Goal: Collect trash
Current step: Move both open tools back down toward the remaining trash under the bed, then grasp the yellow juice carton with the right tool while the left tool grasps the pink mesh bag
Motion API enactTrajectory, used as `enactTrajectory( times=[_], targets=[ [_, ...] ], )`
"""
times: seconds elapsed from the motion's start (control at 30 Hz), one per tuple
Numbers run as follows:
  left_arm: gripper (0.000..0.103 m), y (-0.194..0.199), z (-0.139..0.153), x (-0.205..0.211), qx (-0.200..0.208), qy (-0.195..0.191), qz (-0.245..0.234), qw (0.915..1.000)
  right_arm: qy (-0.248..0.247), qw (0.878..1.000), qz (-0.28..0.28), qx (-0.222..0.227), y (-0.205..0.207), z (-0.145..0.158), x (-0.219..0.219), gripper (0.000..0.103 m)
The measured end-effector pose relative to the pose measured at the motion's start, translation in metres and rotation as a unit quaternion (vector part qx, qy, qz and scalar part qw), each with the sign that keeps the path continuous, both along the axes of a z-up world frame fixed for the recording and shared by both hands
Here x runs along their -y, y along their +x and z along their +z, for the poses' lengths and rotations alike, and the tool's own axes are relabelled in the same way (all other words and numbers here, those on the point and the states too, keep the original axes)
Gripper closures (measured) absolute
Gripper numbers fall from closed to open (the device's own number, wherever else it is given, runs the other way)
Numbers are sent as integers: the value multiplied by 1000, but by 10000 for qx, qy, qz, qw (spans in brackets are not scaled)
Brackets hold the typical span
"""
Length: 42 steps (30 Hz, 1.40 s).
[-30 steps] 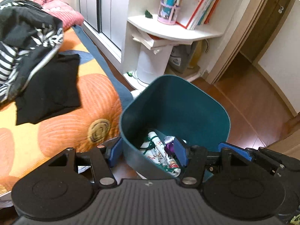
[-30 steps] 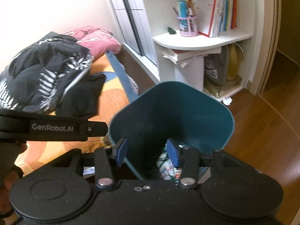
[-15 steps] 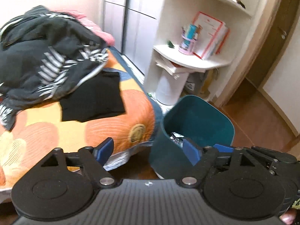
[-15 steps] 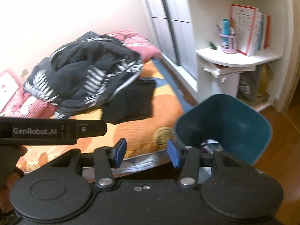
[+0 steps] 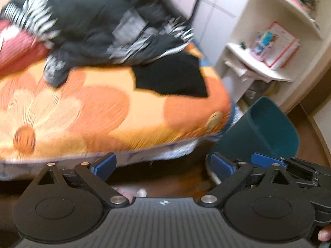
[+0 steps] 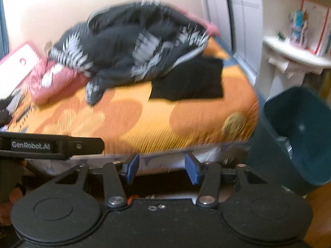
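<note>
Both frames are motion-blurred, so we keep to coarse facts.

Far left in the right wrist view: pink bedding (image 6: pixel 47 82) with a white patch, lying on the bed (image 6: pixel 144 119) against the wall. The bed cover is orange with big pale flower shapes.

Next we see a heap of black clothing with a white leaf print (image 6: pixel 132 49) piled on the bed's far side. In the left wrist view the same heap (image 5: pixel 99 26) fills the top left. A flat black cloth (image 6: pixel 190 80) lies just beside it, toward the bed's right edge, touching the heap's lower edge.

Centre bottom, left wrist view: our left gripper (image 5: pixel 163 164) has its jaws wide apart and they have just been opening; nothing sits between the blue pads, only dark floor and the underside of the bed edge behind. Right wrist view: our right gripper (image 6: pixel 162 169) is also parted, empty, blue pads framing the white bed skirt. The left gripper's black bar shows at the left edge of that view.

To the right, the teal trash bin (image 5: pixel 266 128) stands on the wood floor just beside the bed's corner. Its right pad overlaps the bin wall in the left view; we cannot tell if they touch. In the right view the bin (image 6: pixel 293 132) is clear of both pads, contents mostly hidden.

Far right is a white corner shelf (image 5: pixel 258 66) with books and a pink pen cup.
</note>
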<state>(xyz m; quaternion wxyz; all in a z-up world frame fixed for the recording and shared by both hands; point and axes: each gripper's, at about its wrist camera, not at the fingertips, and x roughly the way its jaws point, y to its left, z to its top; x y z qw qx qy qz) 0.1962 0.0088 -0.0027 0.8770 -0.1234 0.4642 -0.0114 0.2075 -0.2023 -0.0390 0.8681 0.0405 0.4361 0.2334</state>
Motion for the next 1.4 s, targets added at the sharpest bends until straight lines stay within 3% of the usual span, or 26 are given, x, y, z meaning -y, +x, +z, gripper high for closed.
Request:
enactTrajectory(
  times=[0.3, 0.5, 0.7, 0.87, 1.1, 1.4],
  targets=[
    [5, -3, -97, -46, -691, -57, 427, 9967, -280, 9919, -149, -1233, 15, -108, -22, 54],
    [5, 10, -169, -54, -1240, -91, 529, 9908, -314, 9736, -530, -2199, 28, -184, -33, 54],
    [5, 29, -241, -56, -1876, 49, 511, 9809, -489, 9554, -813, -2796, 32, -262, -47, 54],
    [5, 45, -292, -57, -2278, 207, 515, 9721, -130, 9236, -1554, -3503, 38, -325, -40, 54],
    [5, 61, -357, -58, -2779, 277, 441, 9592, 179, 8829, -2463, -3994, 43, -387, -37, 54],
    [5, 83, -425, -53, -3142, 378, 257, 9483, 177, 8447, -3079, -4374, 41, -438, -27, 54]
  ],
)
